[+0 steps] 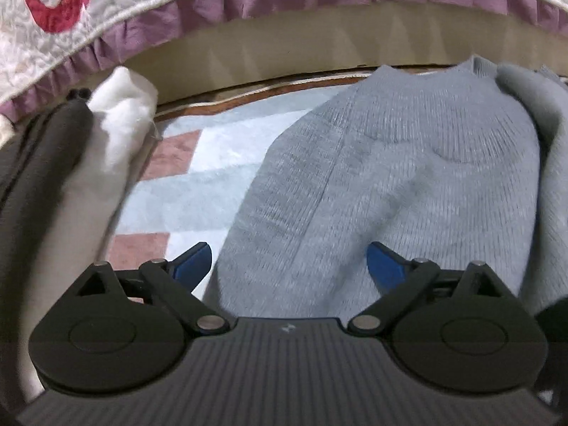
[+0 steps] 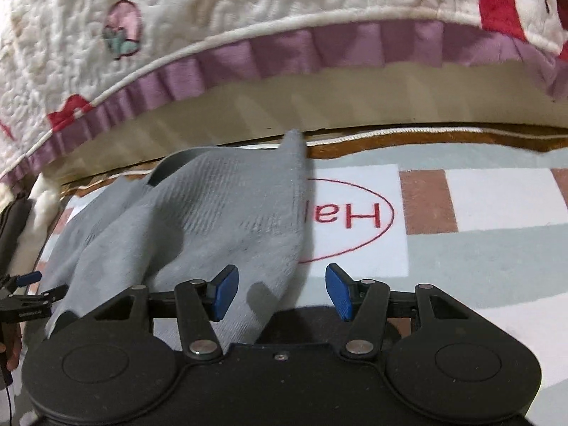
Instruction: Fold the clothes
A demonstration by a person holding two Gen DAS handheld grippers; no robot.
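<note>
I have the grey knit sweater [image 1: 397, 177] lying on the patterned rug [image 1: 198, 191], spread out in front of the bed, with its far end reaching almost to the rug's brown border. It is rumpled rather than flat: through the right wrist camera I see the same sweater [image 2: 213, 213] heaped in folds, one corner poking up towards the bed and one edge lying over a red oval with lettering woven into the rug [image 2: 461, 248].

My left tongs [image 1: 289, 269] stand wide apart over the near end of the sweater. The knit lies between and under the blue pads [image 1: 385, 269], but neither pad presses on it, so I have hold of nothing there. My right tongs [image 2: 282, 291] are also open, over the sweater's near right edge; the left pad sits above the fabric and the right pad above bare rug, nothing gripped. The left view is blurred, so finer contact I cannot judge.

At the left of the left view lie a white cloth [image 1: 117, 113] and a dark garment [image 1: 42, 163], side by side at the rug's edge. Beyond everything hangs the quilted white bedspread [image 2: 248, 10] with its purple frill [image 2: 227, 64] and red patches, over the pale side of the mattress [image 2: 319, 99].
</note>
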